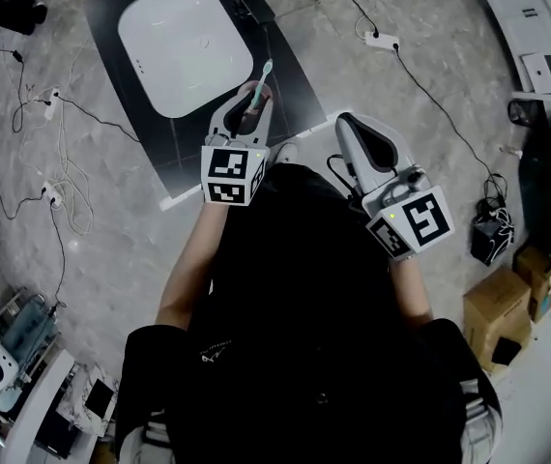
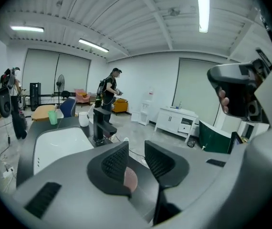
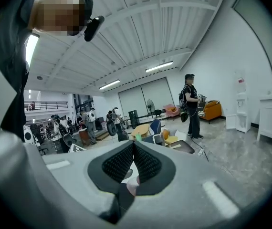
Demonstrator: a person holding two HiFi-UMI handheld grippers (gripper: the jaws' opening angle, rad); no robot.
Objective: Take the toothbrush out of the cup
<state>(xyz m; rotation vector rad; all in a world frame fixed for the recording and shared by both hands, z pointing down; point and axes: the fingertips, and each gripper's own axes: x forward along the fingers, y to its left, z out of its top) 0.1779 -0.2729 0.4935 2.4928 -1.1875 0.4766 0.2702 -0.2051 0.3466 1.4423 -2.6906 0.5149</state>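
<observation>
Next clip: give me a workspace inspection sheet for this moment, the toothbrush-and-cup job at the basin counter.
Surface: black counter carrying a white basin and a black tap.
Job's things: toothbrush shows at the tips of the left gripper, out of any cup; whether it is held or lying there cannot be told. Green cup and white cup stand at the counter's far end.
Clutter: nothing seen.
Grippers: left gripper's jaws are apart, with nothing between them in its own view; right gripper has its jaws together and is empty.
Cables: cables and a power strip lie on the floor.
Surroundings: cardboard boxes; a person stands beyond the counter.
</observation>
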